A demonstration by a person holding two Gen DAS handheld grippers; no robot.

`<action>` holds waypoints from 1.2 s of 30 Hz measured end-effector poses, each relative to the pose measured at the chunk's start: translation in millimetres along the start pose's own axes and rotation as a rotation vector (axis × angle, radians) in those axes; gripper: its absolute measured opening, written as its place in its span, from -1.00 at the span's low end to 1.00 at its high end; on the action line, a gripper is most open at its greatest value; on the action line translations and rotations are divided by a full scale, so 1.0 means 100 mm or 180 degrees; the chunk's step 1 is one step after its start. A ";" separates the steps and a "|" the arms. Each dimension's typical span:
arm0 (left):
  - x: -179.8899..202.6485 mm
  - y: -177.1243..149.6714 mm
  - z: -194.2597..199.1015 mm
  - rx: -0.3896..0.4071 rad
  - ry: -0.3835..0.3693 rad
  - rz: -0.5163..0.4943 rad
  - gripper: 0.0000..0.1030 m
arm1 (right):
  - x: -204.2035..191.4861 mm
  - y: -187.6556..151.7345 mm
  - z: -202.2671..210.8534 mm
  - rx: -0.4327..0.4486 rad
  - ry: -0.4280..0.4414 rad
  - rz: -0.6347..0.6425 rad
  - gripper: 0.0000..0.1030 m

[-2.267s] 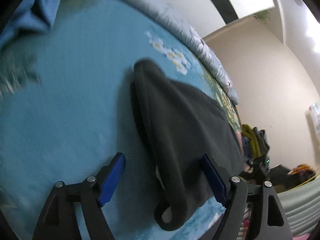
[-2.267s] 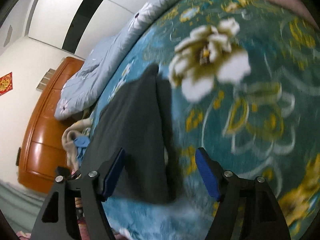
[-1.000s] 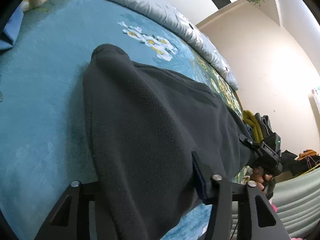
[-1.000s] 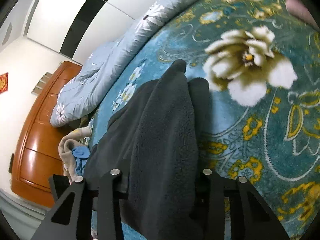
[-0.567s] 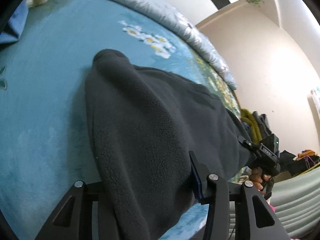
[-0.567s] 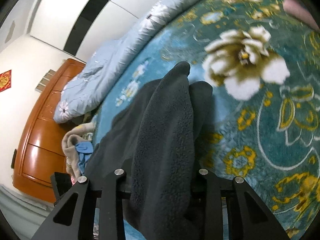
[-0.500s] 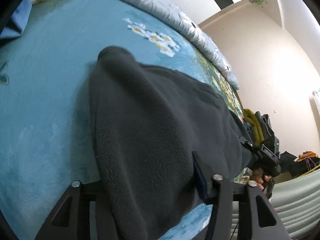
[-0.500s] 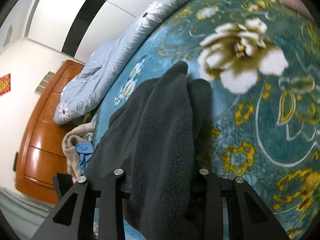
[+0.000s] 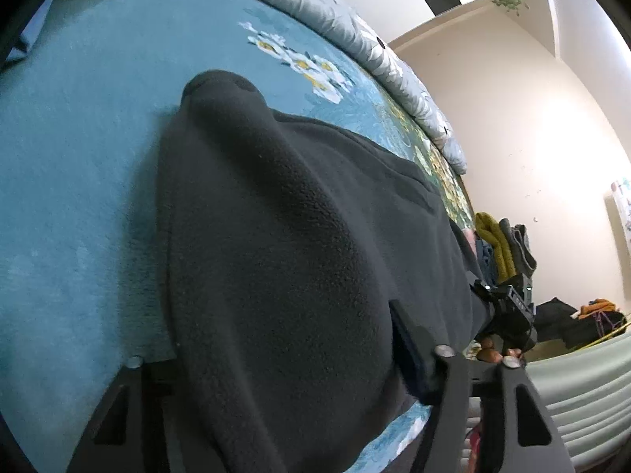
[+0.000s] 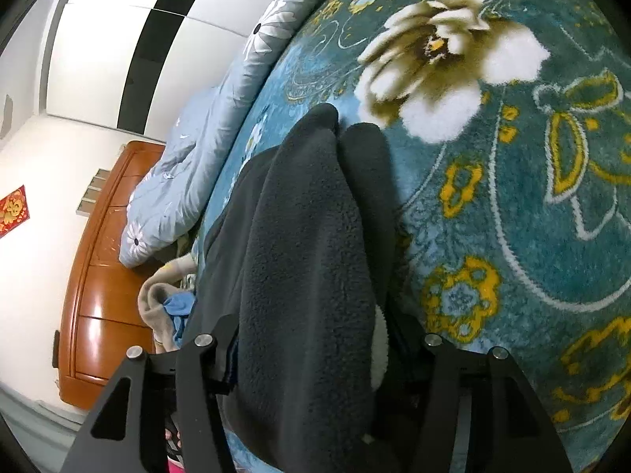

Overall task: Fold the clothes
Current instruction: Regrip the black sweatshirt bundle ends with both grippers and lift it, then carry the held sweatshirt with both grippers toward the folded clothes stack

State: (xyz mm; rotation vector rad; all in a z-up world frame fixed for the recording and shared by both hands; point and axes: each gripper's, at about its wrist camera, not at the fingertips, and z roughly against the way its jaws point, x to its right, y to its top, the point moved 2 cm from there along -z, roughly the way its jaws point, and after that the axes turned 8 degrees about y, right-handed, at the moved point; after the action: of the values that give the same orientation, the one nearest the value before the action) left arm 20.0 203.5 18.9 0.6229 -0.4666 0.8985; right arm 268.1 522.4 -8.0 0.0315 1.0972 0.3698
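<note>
A dark grey fleece garment (image 9: 299,244) lies bunched lengthwise on the teal flowered blanket (image 9: 79,165). My left gripper (image 9: 284,362) is shut on one end of it; the fleece drapes over the left finger, and only the right finger's blue pad (image 9: 410,354) shows. My right gripper (image 10: 311,354) is shut on the other end of the fleece garment (image 10: 307,236), with fabric bulging up between its fingers. In the left wrist view the right gripper (image 9: 508,307) shows at the garment's far end, with a hand (image 9: 493,352) under it.
A pale grey flowered quilt (image 10: 221,126) is rolled along the bed's far side. A brown wooden headboard (image 10: 98,276) stands behind a beige and blue clothes pile (image 10: 165,299). Yellow and grey clothes (image 9: 501,244) lie beyond the bed, near a cream wall.
Both grippers were open around the fleece 2.3 s ago; they have since pushed in and shut on it. Over the last second the garment has barely shifted.
</note>
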 end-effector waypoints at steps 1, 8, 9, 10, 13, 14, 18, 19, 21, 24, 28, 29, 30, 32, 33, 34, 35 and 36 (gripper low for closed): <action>0.01 0.00 0.01 0.0021 0.0019 -0.0011 0.11 | -0.01 0.00 0.01 0.0011 -0.0016 0.0009 0.12; 0.24 0.01 0.10 0.0249 0.0132 -0.0240 -0.08 | -0.26 0.01 0.10 0.0033 -0.0066 0.0124 -0.22; 0.26 0.01 0.14 0.0278 0.0121 -0.0270 -0.09 | -0.32 0.01 0.12 0.0031 -0.0082 0.0168 -0.24; 0.29 0.00 0.17 0.0305 0.0105 -0.0297 -0.09 | -0.37 0.00 0.13 0.0029 -0.0091 0.0212 -0.26; 0.34 -0.01 0.29 0.0377 0.0014 -0.0348 -0.10 | -0.56 -0.02 0.20 0.0021 -0.0102 0.0320 -0.29; 0.36 -0.02 0.33 0.0397 -0.0020 -0.0365 -0.10 | -0.61 -0.03 0.23 0.0017 -0.0100 0.0342 -0.29; 0.46 -0.03 0.45 0.0456 -0.0123 -0.0448 -0.10 | -0.83 -0.09 0.33 -0.0002 -0.0097 0.0446 -0.30; 0.49 -0.03 0.48 0.0470 -0.0149 -0.0469 -0.10 | -0.88 -0.11 0.35 -0.0006 -0.0100 0.0476 -0.31; 0.54 -0.04 0.54 0.0499 -0.0201 -0.0511 -0.10 | -0.95 -0.13 0.42 0.0000 -0.0098 0.0509 -0.31; 0.62 -0.04 0.64 0.0543 -0.0279 -0.0574 -0.10 | -1.00 -0.14 0.52 0.0020 -0.0102 0.0531 -0.31; 0.76 -0.01 0.66 0.0545 -0.0332 -0.0694 -0.10 | -1.04 -0.14 0.62 0.0036 -0.0124 0.0547 -0.31; 0.80 0.01 0.65 0.0538 -0.0337 -0.0728 -0.10 | -1.05 -0.13 0.65 0.0045 -0.0124 0.0554 -0.31; 0.86 0.03 0.64 0.0525 -0.0332 -0.0766 -0.10 | -1.07 -0.12 0.69 0.0070 -0.0107 0.0572 -0.31; 0.99 0.08 0.62 0.0497 -0.0313 -0.0838 -0.10 | -1.11 -0.08 0.79 0.0126 -0.0049 0.0621 -0.31; 1.08 0.11 0.60 0.0489 -0.0303 -0.0874 -0.10 | -1.13 -0.05 0.85 0.0153 -0.0022 0.0650 -0.31; 1.17 0.15 0.58 0.0492 -0.0304 -0.0911 -0.10 | -1.16 0.00 0.91 0.0173 -0.0023 0.0683 -0.31; 1.27 0.19 0.57 0.0509 -0.0325 -0.0948 -0.10 | -1.19 0.05 0.98 0.0194 -0.0025 0.0716 -0.31; 1.37 0.22 0.55 0.0526 -0.0347 -0.0984 -0.10 | -1.22 0.10 1.04 0.0215 -0.0031 0.0742 -0.31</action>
State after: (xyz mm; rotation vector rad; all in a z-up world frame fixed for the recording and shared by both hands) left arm 69.9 255.4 150.1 0.8726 -0.3824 0.6145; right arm 307.8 510.4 147.2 0.2223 1.0989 0.5406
